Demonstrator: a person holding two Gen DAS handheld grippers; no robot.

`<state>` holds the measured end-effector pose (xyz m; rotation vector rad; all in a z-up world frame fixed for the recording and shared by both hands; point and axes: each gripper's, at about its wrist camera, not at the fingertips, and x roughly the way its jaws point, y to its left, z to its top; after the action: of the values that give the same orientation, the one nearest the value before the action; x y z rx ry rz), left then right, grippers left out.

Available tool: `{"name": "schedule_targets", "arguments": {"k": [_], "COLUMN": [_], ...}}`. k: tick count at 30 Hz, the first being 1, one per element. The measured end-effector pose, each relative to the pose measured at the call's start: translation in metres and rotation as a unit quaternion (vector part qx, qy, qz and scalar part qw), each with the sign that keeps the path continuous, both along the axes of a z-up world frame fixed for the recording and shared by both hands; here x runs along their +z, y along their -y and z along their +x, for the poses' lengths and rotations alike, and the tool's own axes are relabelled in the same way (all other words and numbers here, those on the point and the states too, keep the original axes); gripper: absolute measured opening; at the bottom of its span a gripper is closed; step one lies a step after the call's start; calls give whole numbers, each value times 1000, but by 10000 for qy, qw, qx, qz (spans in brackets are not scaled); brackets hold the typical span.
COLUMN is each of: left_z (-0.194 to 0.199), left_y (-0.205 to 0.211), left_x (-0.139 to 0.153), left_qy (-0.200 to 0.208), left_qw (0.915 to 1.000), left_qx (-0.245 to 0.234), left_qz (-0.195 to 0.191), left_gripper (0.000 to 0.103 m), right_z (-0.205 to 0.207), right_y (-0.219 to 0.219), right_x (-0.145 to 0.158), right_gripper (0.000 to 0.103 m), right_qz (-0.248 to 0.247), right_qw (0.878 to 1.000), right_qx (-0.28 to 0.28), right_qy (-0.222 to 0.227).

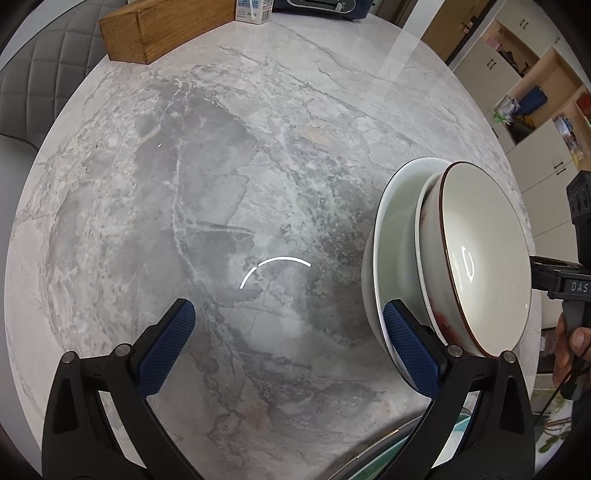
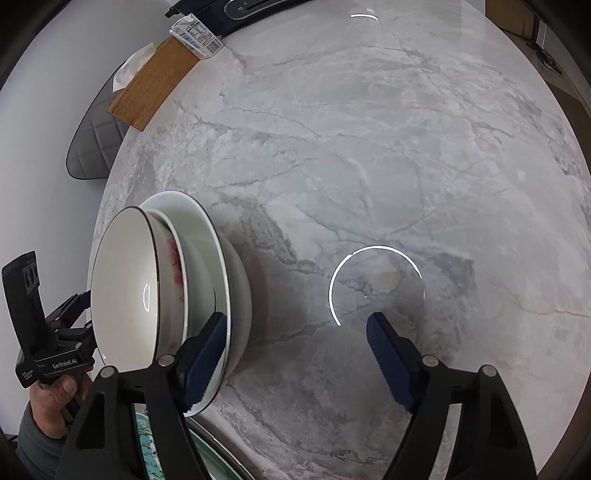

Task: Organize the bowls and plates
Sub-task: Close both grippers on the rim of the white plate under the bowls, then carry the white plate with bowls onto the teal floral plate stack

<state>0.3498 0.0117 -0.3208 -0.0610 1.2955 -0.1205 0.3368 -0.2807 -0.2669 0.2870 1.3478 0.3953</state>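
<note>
A stack of dishes stands at the right of the left wrist view and the left of the right wrist view. A cream bowl with a brown rim (image 1: pixel 484 251) (image 2: pixel 125 288) is on top, nested in a white bowl with red smears (image 1: pixel 439 325) (image 2: pixel 173 266), inside a wide white deep plate (image 1: pixel 395 221) (image 2: pixel 207 236). My left gripper (image 1: pixel 288 308) is open over bare marble, and its right finger overlaps the plate's rim. My right gripper (image 2: pixel 297 319) is open too, its left finger at the same rim. Nothing lies between either pair of fingers. I cannot tell whether the stack rests on the table.
The round marble table (image 1: pixel 221 166) (image 2: pixel 369 166) carries a wooden box (image 1: pixel 147 33) (image 2: pixel 155 85), a small carton (image 1: pixel 255 11) (image 2: pixel 195 37) and a dark appliance (image 1: pixel 321 5) at its far edge. A teal patterned dish (image 2: pixel 151 450) sits at the near edge. A grey quilted chair (image 1: pixel 37 74) and open shelves (image 1: pixel 535 92) stand beyond.
</note>
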Motion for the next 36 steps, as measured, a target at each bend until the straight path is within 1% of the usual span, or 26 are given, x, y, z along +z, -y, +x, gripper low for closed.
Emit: {"name": "schedule_targets", "arguments": {"k": [3,4,6,8,9,10,11,12,13,14,15,16,17,18,21,23,26,32,36], "left_z": [4,5,7,8,9,9,9,10,10,11,10,10,10,10,9,9,3,-9,-20], "left_y": [4,5,7,8,10,16,20,25,30,35,39,43,45,45,43,45,47,38,38], "left_x": [-5,-7,-9,-10,-11,-11,-11,-12,-12,-12,-12,-11,-11,-11,-11,-10,-9,5,24], "left_qy": [-34,-47,-54,-91,-98,-99,-107,-127,-156,-179,-183,-183,-175,-134,-125,-113,-59,69,203], "left_qw": [9999,9999,9999,9997,9996,9995,9993,9989,9985,9979,9975,9973,9974,9974,9977,9980,9985,9988,9986], "left_qx": [-60,-82,-127,-166,-195,-259,-337,-412,-475,-516,-550,-583,-585,-586,-473,-453,-411,-390,-425], "left_qz": [80,83,12,-146,-162,-130,-124,-160,-228,-344,-409,-401,-384,-387,-480,-432,-363,-300,-250], "left_gripper": [102,100,94,80,77,70,58,51,36,23,18,12,10,10,10,9,9,9,9], "right_z": [0,0,0,1,1,1,1,0,-1,-2,-3,-4,-4,-4,-4,-4,-6,-14,-24], "right_y": [-4,-5,-8,-10,-11,-12,-14,-16,-20,-23,-26,-28,-30,-31,-30,-27,-29,-34,-37], "right_x": [-6,-5,-5,-4,-4,-4,-4,-4,-4,-4,-3,-1,0,0,-1,-2,0,4,21], "right_gripper": [77,77,74,71,68,66,59,52,48,40,31,26,19,17,17,17,16,16,16], "right_qz": [28,-10,-51,-58,-65,-76,-53,10,71,110,155,223,286,350,438,563,487,517,441], "right_qw": [10000,10000,9999,9998,9998,9997,9996,9995,9993,9991,9988,9985,9982,9980,9982,9980,9985,9984,9987], "right_qx": [56,78,115,139,155,189,233,283,342,402,458,489,514,522,406,280,244,220,248], "right_qy": [-42,29,83,116,120,130,131,116,107,114,117,139,132,112,40,-31,-26,-88,51]}}
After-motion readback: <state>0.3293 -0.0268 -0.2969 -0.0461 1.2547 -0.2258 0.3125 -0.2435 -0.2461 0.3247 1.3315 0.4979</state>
